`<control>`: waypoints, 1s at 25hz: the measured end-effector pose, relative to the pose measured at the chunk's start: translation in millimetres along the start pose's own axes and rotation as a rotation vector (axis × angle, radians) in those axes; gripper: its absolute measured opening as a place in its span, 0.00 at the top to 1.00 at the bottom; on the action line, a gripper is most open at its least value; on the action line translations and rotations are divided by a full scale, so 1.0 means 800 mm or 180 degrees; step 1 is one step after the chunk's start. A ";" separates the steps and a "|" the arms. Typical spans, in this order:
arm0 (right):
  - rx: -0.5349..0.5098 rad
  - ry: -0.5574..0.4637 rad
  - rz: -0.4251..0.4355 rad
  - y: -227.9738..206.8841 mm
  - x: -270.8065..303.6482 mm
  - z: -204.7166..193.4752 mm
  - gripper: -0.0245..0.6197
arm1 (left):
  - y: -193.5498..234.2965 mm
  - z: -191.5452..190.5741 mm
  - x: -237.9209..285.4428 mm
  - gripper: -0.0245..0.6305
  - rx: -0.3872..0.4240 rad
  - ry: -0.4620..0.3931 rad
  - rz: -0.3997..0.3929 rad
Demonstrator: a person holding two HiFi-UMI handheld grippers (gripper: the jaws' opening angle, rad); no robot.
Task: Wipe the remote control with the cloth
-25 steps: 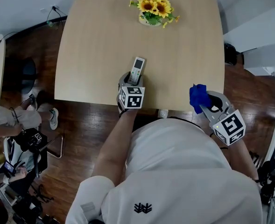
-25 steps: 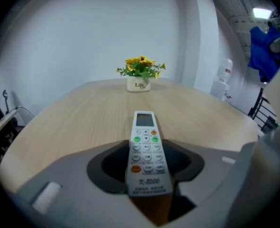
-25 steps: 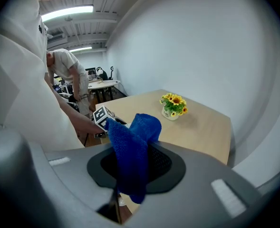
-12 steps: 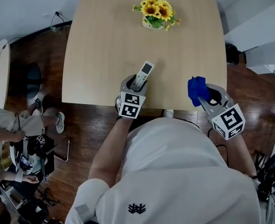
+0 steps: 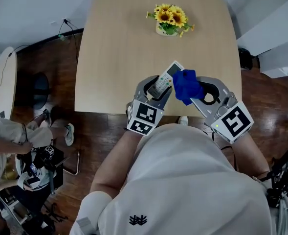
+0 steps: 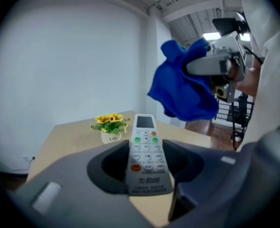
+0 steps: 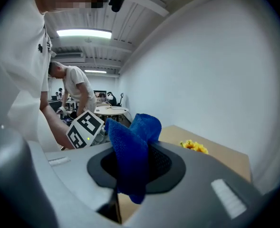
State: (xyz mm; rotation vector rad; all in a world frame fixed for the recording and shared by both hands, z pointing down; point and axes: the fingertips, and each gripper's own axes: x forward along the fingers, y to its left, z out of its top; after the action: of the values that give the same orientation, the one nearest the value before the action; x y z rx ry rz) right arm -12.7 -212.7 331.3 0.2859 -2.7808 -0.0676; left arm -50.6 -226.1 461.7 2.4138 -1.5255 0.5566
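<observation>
1. Pinched between the two jaws of the left gripper (image 5: 158, 88): the remote control (image 5: 166, 77), gripped by its lower end, buttons up, the screen end sticking out well past the fingertips.
2. In the left gripper view, lying straight down the middle of the gap, each long edge against a dark pad, the lettered bottom end nearest the camera.
3. Held off the table (image 5: 114, 53), above its near edge, with the screen end pointing up and to the right in the head view.
4. Closed on the blue cloth (image 5: 185, 86): the jaws of the right gripper (image 5: 195, 96), a bunched fold squeezed between the pads.
5. Bulging beyond those fingertips in a loose lump, with a shorter tail hanging below the jaws in the right gripper view.
6. Just beside the remote's screen end, at its right in the head view, and above and to the right of it in the left gripper view. Impossible to say whether cloth and remote touch.
7. Tips of the two grippers close together and angled toward each other, with the marker cubes (image 5: 144, 117) back toward the wearer's white shirt (image 5: 183, 180).
8. At the far end of the table, well apart from both grippers: a small pot of sunflowers (image 5: 170, 19).
9. In the background of the right gripper view: a second person (image 7: 78, 91) in a white top, bent over a round table.
</observation>
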 end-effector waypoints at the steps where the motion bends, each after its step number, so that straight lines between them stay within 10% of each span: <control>1: 0.0000 -0.0016 0.0090 0.015 0.010 0.011 0.84 | -0.005 0.006 -0.004 0.60 0.0046 -0.0024 -0.0047; 9: 0.0034 0.0022 0.0519 0.100 0.084 0.024 0.84 | -0.020 0.013 -0.037 0.60 0.0206 -0.0073 -0.0306; 25: 0.0190 0.0270 -0.0816 -0.026 0.051 -0.018 0.84 | 0.026 -0.019 -0.102 0.60 0.0342 -0.0043 -0.0561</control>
State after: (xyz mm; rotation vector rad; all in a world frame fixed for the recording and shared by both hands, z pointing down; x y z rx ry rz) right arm -41.2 -241.5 356.8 0.6438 -2.6502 -0.0336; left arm -103.9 -163.1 439.9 2.6046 -1.3013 0.6002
